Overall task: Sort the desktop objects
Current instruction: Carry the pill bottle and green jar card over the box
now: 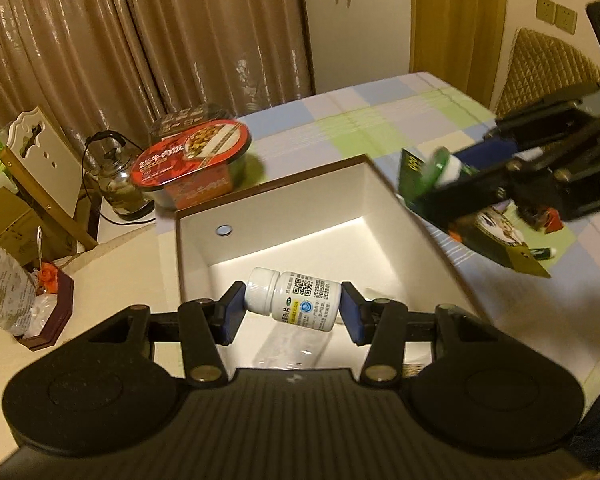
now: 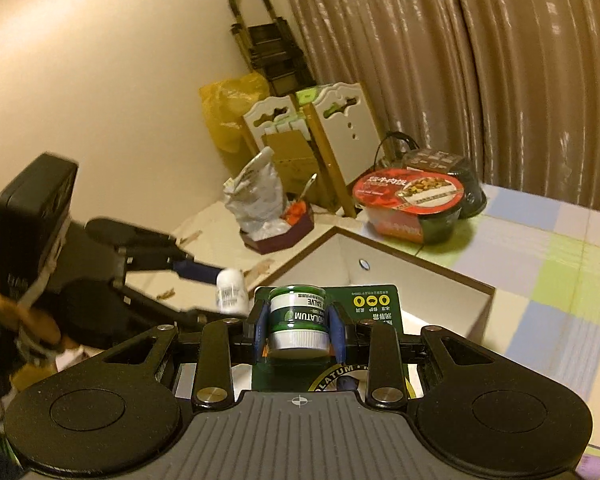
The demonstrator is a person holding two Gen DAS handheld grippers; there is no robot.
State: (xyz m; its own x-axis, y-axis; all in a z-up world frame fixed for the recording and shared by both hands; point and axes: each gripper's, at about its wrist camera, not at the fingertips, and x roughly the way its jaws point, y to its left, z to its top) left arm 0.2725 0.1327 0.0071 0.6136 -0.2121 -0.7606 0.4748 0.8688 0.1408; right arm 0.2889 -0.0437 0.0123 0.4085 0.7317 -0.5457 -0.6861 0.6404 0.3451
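In the left wrist view, the left claw (image 1: 292, 308) sits at the lower centre of the frame, clenched on a white pill bottle (image 1: 294, 298) that lies sideways between the blue pads, cap toward the left, above the open white box (image 1: 284, 216) with a dark brown rim. At the right edge of that frame the right claw (image 1: 440, 172) holds a green salve jar on its card (image 1: 414, 180) tilted over the box's right rim. In the right wrist view, the right claw (image 2: 299, 326) at the lower centre grasps the green salve jar (image 2: 298, 320), with its green backing card behind it. The left claw (image 2: 220, 280) with the pill bottle (image 2: 230, 290) shows blurred at centre left. A red-lidded instant meal bowl (image 1: 196, 164) rests on the checked cloth (image 1: 380, 120) on the counter, beyond the box.
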